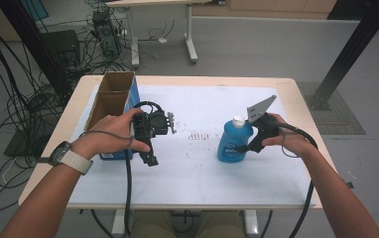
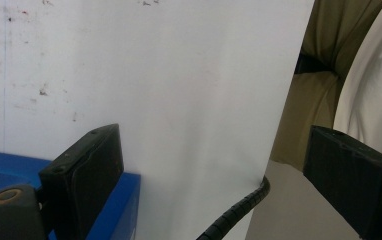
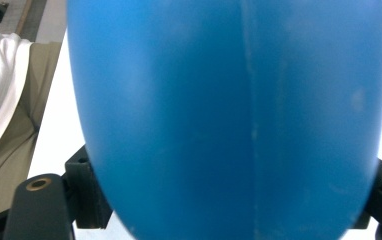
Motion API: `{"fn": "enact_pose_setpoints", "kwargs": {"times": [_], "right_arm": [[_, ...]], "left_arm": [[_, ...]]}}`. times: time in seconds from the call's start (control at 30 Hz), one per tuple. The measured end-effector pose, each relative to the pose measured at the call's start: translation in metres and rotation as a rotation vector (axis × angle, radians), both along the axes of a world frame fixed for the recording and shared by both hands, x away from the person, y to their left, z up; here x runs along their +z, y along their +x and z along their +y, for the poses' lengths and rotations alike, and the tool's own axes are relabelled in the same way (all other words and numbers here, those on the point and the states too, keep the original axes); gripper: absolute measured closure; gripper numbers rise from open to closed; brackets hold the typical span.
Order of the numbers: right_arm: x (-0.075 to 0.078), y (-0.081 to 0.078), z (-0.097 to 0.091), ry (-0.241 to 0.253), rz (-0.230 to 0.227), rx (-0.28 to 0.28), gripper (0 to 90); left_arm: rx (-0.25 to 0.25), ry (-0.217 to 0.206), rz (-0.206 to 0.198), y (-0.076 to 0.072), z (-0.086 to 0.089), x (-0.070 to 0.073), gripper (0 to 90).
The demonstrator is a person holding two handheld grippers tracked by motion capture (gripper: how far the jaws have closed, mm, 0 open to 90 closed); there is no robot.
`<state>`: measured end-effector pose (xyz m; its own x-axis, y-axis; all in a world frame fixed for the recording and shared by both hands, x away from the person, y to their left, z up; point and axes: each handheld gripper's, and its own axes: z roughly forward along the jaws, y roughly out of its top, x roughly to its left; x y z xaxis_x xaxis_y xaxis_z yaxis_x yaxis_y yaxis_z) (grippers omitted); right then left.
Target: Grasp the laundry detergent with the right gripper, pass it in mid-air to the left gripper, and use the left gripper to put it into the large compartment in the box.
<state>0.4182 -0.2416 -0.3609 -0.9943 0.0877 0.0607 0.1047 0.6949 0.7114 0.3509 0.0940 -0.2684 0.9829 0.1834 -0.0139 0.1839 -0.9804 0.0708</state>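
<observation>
- Right tool set around the lower body of the blue bottle, a jaw on each flank; contact of pads not clear.
- Bottle upright, white cap on, towards the right edge of the bench.
- Left tool wide open, holding nothing, just beside the blue cardboard box near the left edge.

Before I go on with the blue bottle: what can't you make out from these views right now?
- Right gripper view: the blue bottle covers the pads, so contact is not visible.
- High view: the bottle's label text is too small to read; the right gripper is partly hidden by the hand.
- High view: the inside of the cardboard box is hidden by its walls.
- Left gripper view: the blue box is cut off by the edge.
</observation>
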Motion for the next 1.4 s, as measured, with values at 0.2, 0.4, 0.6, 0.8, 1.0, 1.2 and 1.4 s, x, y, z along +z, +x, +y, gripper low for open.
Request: {"fn": "enact_pose_setpoints", "kwargs": {"times": [0.2,0.4,0.6,0.8,1.0,1.2,1.4], "right_arm": [[-0.003,0.0,0.001,0.011,0.004,0.002,20.2],[-0.003,0.001,0.0,0.025,0.003,0.001,21.5],[-0.005,0.001,-0.001,0.028,0.005,0.009,23.3],[-0.007,0.001,0.0,0.037,0.004,0.017,24.5],[-0.008,0.001,0.0,0.05,-0.005,0.018,27.4],[-0.009,0.001,0.0,0.063,-0.006,0.021,28.4],[-0.011,0.002,0.001,0.072,-0.005,0.02,29.1]], "left_arm": [[-0.001,0.001,0.001,0.0,0.0,0.0,9.6],[0.001,0.001,0.003,0.0,0.0,0.0,9.6],[0.001,0.001,0.003,0.0,-0.001,-0.001,9.6],[0.001,0.003,0.005,0.0,-0.001,-0.002,9.6],[0.001,0.003,0.006,0.0,-0.001,-0.002,9.6],[0.0,0.002,0.006,0.0,-0.002,-0.002,9.6],[0.001,0.003,0.006,0.0,-0.002,-0.002,9.6]]}}
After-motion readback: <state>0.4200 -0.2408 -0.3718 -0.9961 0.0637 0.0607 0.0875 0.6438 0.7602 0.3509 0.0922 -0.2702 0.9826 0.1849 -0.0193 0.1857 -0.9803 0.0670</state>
